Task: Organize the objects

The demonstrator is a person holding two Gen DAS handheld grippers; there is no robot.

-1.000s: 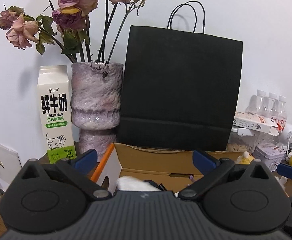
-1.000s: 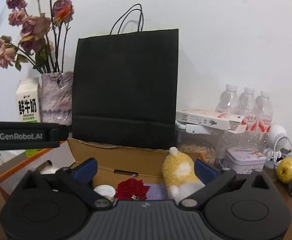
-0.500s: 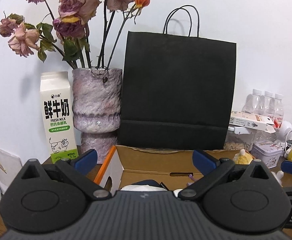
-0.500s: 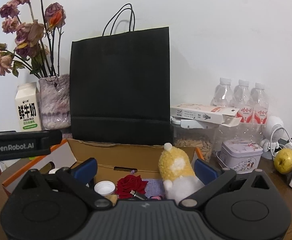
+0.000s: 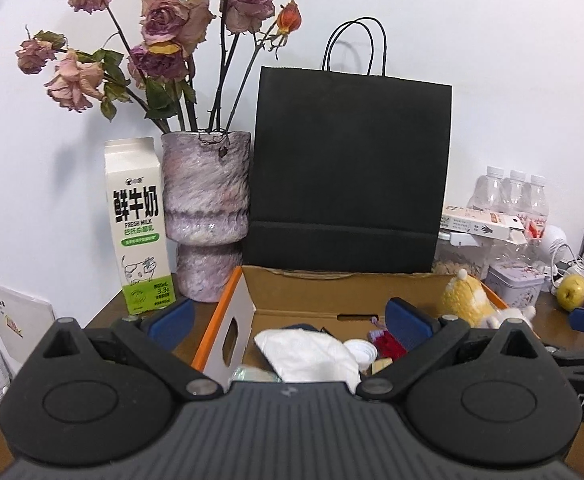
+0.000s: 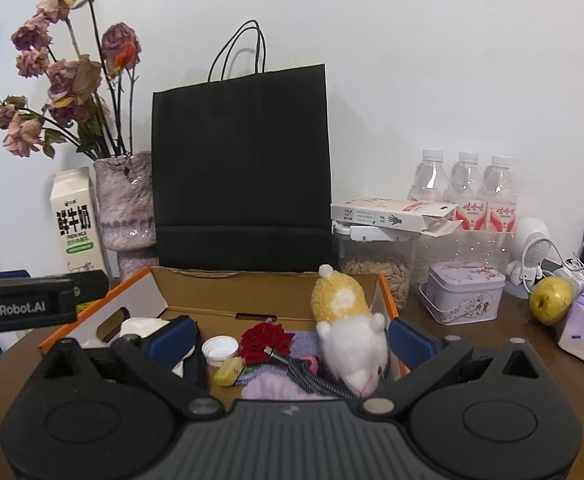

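Here both grippers — left gripper (image 5: 287,318), right gripper (image 6: 294,338) — hover spread wide, empty, over the cardboard box (image 6: 267,294) near the desk's (image 6: 472,344) back edge.

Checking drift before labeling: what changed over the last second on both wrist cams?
Both grippers backed off and rose: the cardboard box now shows more of its inside, with the plush toy and white cloth in fuller view. Left gripper and right gripper stayed open, holding nothing. Bag, vase and carton unmoved.
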